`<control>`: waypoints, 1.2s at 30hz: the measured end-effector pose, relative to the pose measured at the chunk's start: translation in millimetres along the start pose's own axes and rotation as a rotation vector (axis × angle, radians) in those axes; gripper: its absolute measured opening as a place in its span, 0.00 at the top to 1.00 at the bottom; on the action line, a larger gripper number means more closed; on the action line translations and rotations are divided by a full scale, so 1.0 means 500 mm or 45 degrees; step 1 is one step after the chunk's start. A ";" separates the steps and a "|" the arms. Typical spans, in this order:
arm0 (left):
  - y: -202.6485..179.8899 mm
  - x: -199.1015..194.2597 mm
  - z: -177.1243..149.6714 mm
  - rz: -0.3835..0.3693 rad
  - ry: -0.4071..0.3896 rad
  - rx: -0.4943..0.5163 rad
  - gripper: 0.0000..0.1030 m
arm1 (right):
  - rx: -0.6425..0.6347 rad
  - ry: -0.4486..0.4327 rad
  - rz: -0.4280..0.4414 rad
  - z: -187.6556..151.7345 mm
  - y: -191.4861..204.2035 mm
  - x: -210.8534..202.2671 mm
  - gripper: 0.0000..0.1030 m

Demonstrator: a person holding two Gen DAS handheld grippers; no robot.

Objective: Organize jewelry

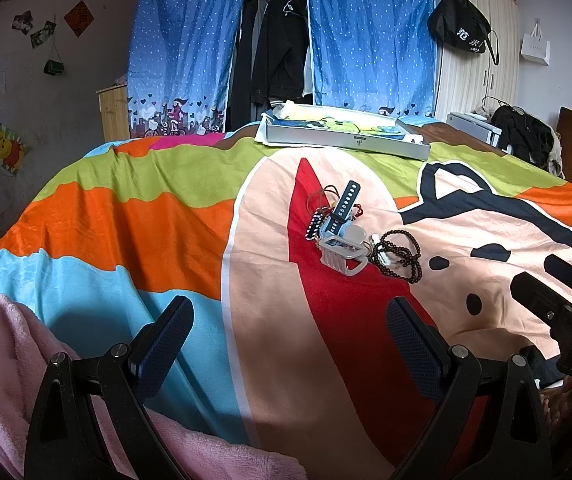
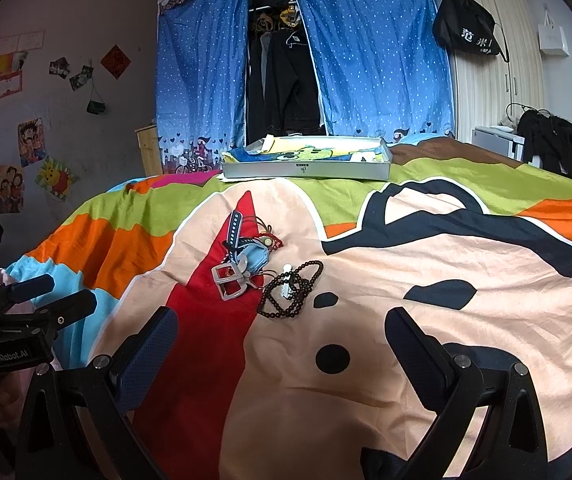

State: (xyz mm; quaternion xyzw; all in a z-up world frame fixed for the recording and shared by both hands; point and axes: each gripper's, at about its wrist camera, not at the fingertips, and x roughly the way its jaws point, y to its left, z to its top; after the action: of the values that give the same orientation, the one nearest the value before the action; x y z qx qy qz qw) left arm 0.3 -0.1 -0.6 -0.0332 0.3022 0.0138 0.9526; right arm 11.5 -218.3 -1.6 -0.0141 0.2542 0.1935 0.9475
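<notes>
Jewelry pile (image 1: 350, 236) lies on the bedspread (image 1: 126, 216); both grippers' fingers spread wide, empty.

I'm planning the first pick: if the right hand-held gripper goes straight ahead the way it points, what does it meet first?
Probably the dark bead necklace; it lies nearest ahead of the open right hand-held gripper, slightly left of centre. Depth is uncertain.

A bedroom at home: a bed (image 2: 446, 280) with a bright blanket, a curtained closet (image 2: 278, 72) (clothes inside) and wall posters (image 2: 32, 142).

red cords (image 1: 328, 200) under watch strap (image 1: 346, 199) (partly hidden), tangled
</notes>
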 end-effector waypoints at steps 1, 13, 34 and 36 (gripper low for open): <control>0.000 0.002 0.001 0.001 0.004 0.002 0.08 | 0.000 0.001 -0.001 0.000 0.000 0.000 0.00; 0.021 0.065 0.022 -0.016 0.219 -0.010 0.08 | -0.034 0.044 -0.048 0.003 0.012 0.021 0.00; 0.006 0.298 0.146 -0.314 0.416 0.251 0.08 | -0.156 0.373 -0.073 0.059 -0.075 0.228 0.00; 0.001 0.322 0.142 -0.330 0.412 0.273 0.08 | -0.180 0.401 -0.064 0.059 -0.075 0.247 0.00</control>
State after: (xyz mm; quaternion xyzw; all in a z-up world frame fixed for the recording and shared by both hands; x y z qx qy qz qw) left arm 172.6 6.5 -35.6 0.0278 0.4441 -0.1463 0.8835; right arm 137.9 -204.9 -38.5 -0.1173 0.3849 0.1827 0.8971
